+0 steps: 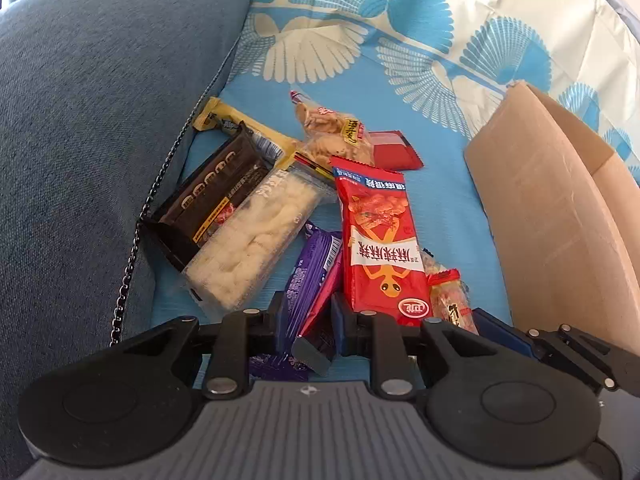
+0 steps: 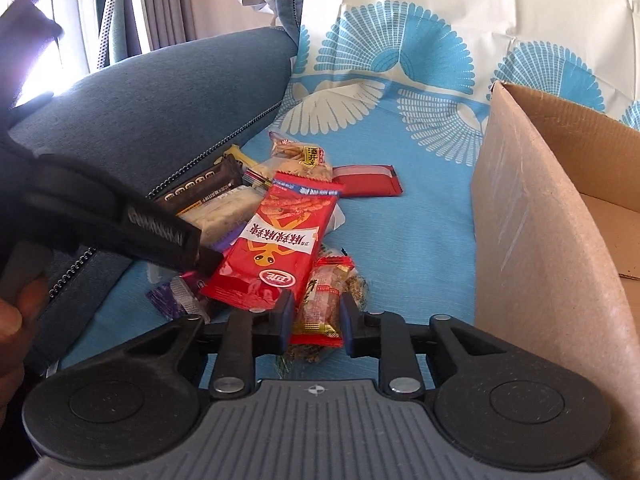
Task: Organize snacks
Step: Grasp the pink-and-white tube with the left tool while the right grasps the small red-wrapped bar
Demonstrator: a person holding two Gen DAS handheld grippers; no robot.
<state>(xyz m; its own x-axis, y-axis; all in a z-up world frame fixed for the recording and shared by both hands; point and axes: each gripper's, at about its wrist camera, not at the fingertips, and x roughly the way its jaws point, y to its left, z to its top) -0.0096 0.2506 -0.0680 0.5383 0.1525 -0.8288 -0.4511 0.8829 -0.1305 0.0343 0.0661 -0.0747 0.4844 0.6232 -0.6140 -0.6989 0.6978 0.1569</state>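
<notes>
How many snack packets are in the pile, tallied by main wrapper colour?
Red: 3, the big red bag, flat red packet, small red-ended sweet
Purple: 1, purple packet
Dark brown: 1, chocolate bar
Yellow: 1, yellow bar
Clear: 2, white rice cake, biscuit bag
Total: 8 visible; more may lie hidden underneath.
</notes>
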